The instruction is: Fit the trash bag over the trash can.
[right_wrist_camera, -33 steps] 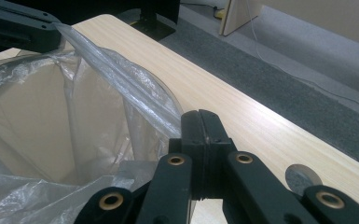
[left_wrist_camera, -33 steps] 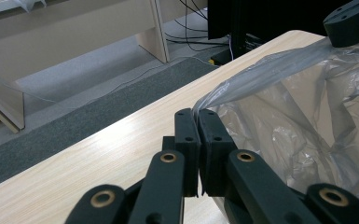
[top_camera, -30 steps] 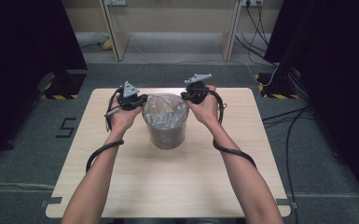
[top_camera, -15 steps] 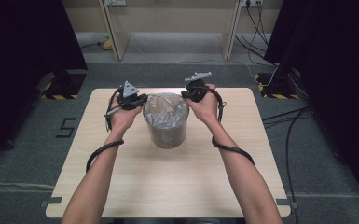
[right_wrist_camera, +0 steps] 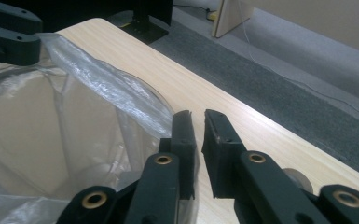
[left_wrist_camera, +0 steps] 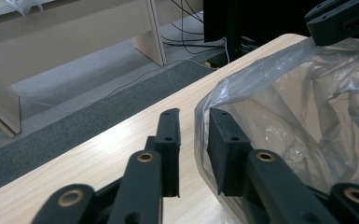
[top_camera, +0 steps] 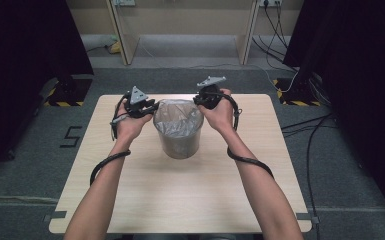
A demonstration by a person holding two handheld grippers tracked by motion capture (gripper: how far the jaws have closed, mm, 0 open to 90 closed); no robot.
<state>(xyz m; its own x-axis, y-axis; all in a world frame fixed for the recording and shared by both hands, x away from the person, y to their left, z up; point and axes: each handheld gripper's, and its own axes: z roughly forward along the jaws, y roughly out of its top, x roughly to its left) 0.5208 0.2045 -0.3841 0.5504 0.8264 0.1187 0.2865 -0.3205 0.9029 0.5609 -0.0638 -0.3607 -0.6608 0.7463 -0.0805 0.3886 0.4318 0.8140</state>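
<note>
A grey bin (top_camera: 179, 145) stands mid-table, lined with a clear plastic bag (top_camera: 177, 119) folded over its rim. My left gripper (top_camera: 153, 108) is at the rim's left side. Its jaws have just been opening, and in the left gripper view (left_wrist_camera: 193, 126) they stand apart with the bag's edge (left_wrist_camera: 203, 100) loose in the gap. My right gripper (top_camera: 199, 101) is at the rim's right side and has also just been opening. A narrow gap shows between its jaws (right_wrist_camera: 199, 123), and the bag film (right_wrist_camera: 107, 88) lies against the left one.
The wooden table (top_camera: 180, 200) has bare room in front of the bin. Beyond its far edge are grey carpet, wooden furniture legs (top_camera: 122, 35) and floor cables (top_camera: 305, 125). Dark curtains stand on both sides.
</note>
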